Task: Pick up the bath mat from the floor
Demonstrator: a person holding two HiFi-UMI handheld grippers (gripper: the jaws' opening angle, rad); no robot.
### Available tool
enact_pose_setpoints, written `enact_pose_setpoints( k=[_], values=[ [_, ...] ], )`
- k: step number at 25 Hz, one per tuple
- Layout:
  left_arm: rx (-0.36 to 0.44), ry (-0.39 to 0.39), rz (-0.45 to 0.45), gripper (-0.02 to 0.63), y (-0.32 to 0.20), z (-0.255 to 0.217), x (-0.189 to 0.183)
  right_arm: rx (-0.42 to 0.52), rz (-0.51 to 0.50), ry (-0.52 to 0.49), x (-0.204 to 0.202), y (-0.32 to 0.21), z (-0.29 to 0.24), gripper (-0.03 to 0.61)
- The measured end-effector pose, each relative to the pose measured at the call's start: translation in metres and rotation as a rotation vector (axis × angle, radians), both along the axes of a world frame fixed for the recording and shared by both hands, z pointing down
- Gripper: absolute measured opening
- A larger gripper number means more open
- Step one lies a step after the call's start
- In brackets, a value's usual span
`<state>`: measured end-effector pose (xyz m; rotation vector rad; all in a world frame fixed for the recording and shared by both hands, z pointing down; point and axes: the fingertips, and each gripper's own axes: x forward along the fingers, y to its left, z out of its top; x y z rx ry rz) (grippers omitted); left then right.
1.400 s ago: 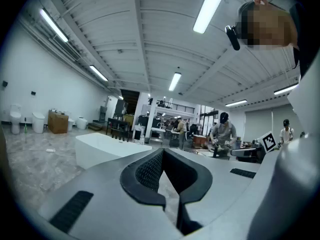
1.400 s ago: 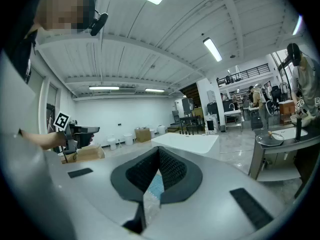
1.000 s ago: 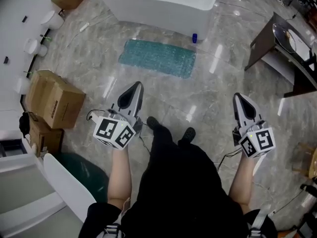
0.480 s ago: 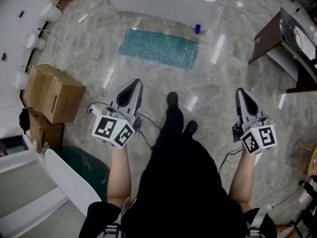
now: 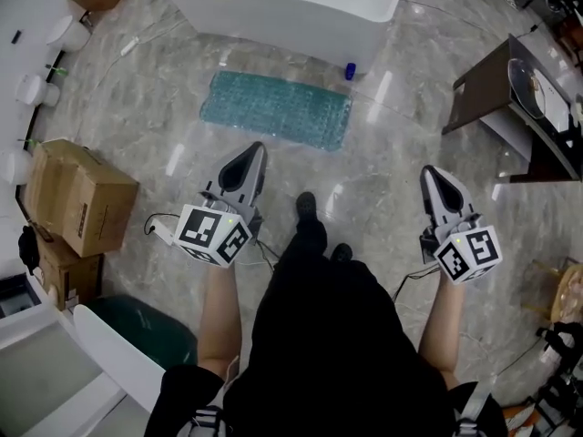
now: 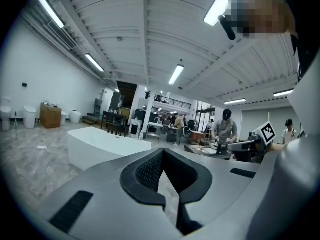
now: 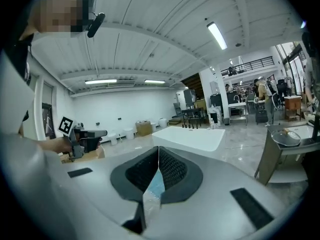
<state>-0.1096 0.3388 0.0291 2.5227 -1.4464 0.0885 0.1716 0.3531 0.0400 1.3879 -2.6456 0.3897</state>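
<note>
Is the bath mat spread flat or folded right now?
Spread flat: the bath mat lies as one full rectangle on the floor beside the bathtub, with no folded corners visible.

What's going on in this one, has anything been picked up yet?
Nothing is picked up yet. A person stands on the polished floor holding the left gripper and the right gripper out in front. Both have their jaws shut with nothing in them. The teal bath mat lies flat on the floor ahead, right in front of the white bathtub and well beyond both grippers. Neither gripper touches it.
</note>
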Motion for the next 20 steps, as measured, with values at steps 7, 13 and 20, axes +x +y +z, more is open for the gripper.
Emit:
enact_pose_setpoints(
  k=[7, 13, 20],
  values=[
    [-0.001, 0.028, 0.061, 0.005, -0.088, 0.005, -0.027, 0.049, 0.111, 0.038, -0.026, -0.078, -0.009, 0.014],
    [-0.041, 0.027, 0.117, 0.005, -0.136, 0.021, -0.021, -0.009, 0.100, 0.035, -0.043, -0.115, 0.018, 0.014],
    [-0.100, 0.029, 0.130, 0.005, -0.185, 0.045, 0.000, -0.110, 0.022, 0.002, -0.041, -0.166, 0.058, 0.014]
  ],
)
